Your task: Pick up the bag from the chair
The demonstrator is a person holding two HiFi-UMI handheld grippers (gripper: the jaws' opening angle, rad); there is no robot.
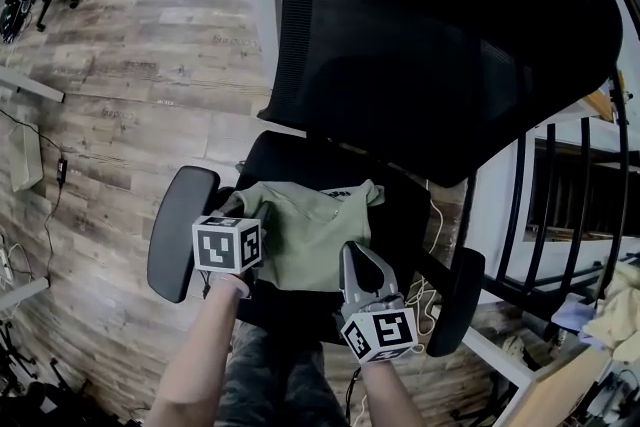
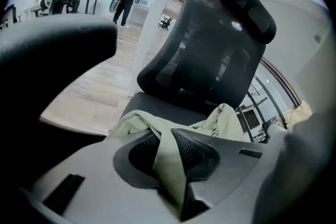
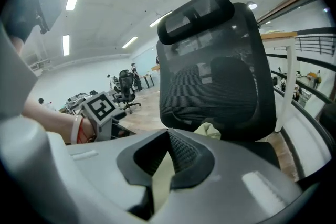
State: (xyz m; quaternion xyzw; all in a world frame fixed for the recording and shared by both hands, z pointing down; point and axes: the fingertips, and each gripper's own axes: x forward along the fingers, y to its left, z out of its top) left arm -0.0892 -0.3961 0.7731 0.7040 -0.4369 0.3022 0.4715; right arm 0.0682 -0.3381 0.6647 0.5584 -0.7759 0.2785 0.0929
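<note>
The pale green cloth bag [image 1: 318,237] lay crumpled on the seat of the black mesh-backed chair [image 1: 440,45], between its two armrests. The left gripper [image 2: 164,138] had its jaws closed on a fold of the bag at the bag's left edge. The right gripper [image 1: 354,253] sat at the bag's near right edge, its jaws pressed nearly together with a thin strip of the same fabric pinched between them

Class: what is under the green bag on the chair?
The black seat shows around the bag. Whatever lies directly beneath it is covered and cannot be seen.
</note>
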